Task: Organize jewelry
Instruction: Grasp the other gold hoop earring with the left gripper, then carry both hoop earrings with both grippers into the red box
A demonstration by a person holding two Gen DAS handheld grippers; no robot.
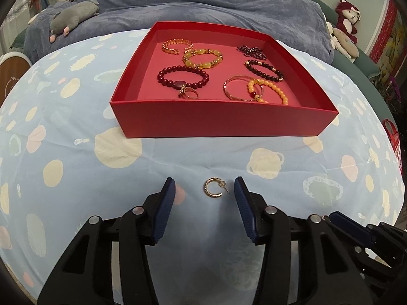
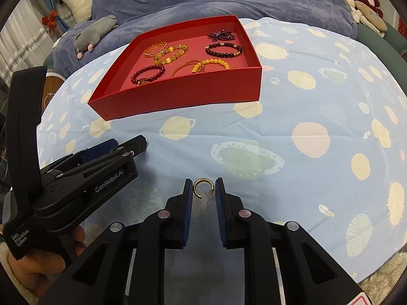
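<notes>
Gold hoop earring (image 1: pixel 206 189) lies flat on the planet-print cloth (image 1: pixel 76 152), right btwn the fingers of the left gripper (image 1: pixel 204 180). That gripper is released, about half open. The blue pads stand either side of the hoop w/ clear gaps, touching nothing. It points steeply down at the cloth, prob. lined up to pinch the hoop across its width.

Right gripper (image 2: pixel 203 181) sits just beside it, jaws nearly closed and clenched on a second hoop earring (image 2: pixel 195 188). The hoop's edge is against one pad and the post end against the other, so it looks held, not just straddled. Can't tell if the earring is clear of the cloth. A narrow grip at the pad tips makes sense for sth. this thin, though it could twist or slip out.

Further off, mid-cloth, sits the red box (image 1: pixel 216 119), open-topped. The bracelets (image 1: pixel 183 78) and a ring are already spread on its floor, apart enough not to tangle. I'd judge both earrings are meant to go there, so most of the sorting looks done.

Beyond that are a blue blanket (image 1: pixel 203 0) and a grey plush (image 1: pixel 73 16).
</notes>
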